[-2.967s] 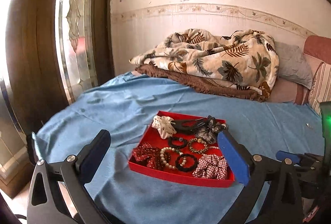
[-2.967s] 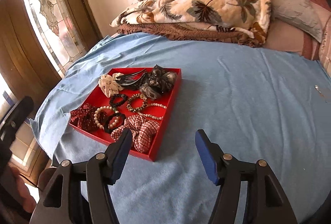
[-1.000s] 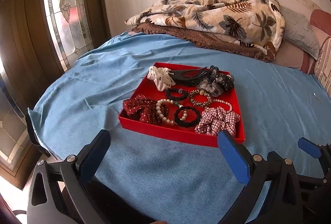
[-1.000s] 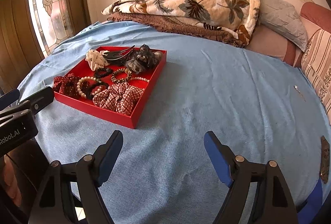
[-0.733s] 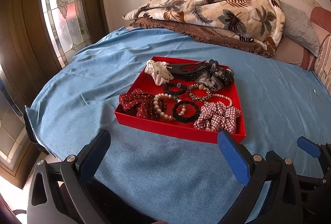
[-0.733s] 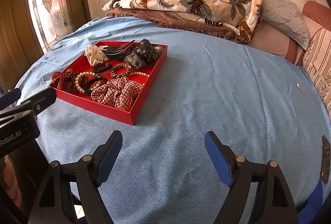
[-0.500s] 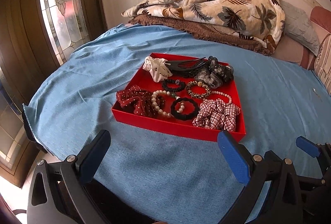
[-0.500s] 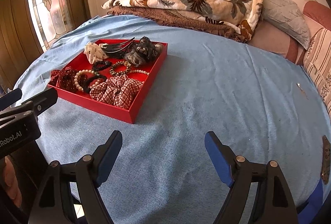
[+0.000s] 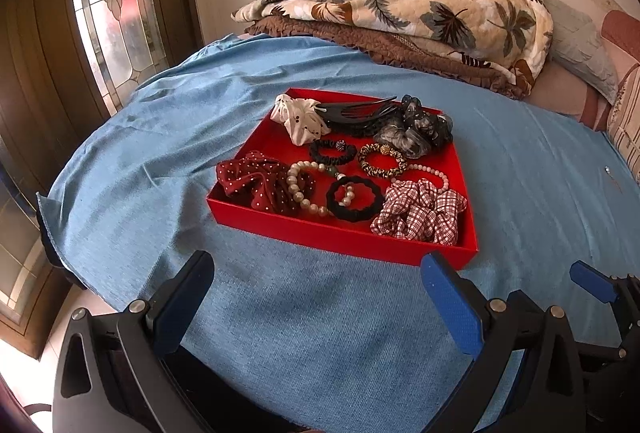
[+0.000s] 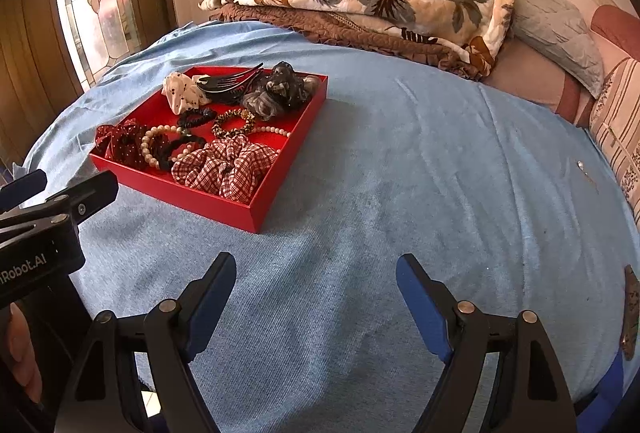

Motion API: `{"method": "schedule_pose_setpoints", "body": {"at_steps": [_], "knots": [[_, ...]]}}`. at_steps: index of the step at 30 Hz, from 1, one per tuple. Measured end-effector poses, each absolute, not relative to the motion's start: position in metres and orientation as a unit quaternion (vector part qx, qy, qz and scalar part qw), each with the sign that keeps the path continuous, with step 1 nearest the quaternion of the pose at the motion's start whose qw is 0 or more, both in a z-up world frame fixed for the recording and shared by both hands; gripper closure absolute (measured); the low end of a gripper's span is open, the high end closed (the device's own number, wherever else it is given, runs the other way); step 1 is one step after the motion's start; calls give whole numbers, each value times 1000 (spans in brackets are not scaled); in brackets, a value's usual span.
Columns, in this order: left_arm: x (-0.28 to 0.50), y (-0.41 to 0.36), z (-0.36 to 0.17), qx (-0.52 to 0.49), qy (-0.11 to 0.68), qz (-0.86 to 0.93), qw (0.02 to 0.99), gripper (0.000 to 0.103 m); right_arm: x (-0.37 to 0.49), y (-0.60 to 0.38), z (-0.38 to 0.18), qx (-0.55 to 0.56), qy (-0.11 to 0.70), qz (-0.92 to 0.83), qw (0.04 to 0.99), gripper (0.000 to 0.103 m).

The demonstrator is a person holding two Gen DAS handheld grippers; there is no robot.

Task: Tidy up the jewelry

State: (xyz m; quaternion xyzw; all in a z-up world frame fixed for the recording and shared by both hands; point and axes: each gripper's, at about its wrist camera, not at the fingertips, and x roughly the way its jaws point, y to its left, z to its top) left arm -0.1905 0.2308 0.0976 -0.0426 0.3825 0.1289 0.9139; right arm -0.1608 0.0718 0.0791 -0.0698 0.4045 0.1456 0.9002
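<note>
A wide bed with a blue cloth cover is seen, and a shallow red square tray is set on it, a bit to the left. All the jewelry and hair things are held inside the tray: a red-and-white checked scrunchie at the near right, a dark red dotted scrunchie at the near left, a pearl bead bracelet and a black hair tie between them. The left gripper is spread wide and held empty, near the tray's front wall. The right gripper is spread wide too, over bare cloth to the right. Either a tidy-up is finished or a sort-out is coming. Small things should be pinched gently, one at a time.
</note>
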Motion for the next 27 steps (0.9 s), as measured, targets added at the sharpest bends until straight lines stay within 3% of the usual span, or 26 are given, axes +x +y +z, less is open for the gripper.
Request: {"method": "schedule_pose_setpoints", "body": {"at_steps": [27], "knots": [[-177,221,110,-37,380,141,913,0,-157,63,81,-52,407,159,898,16]]}}
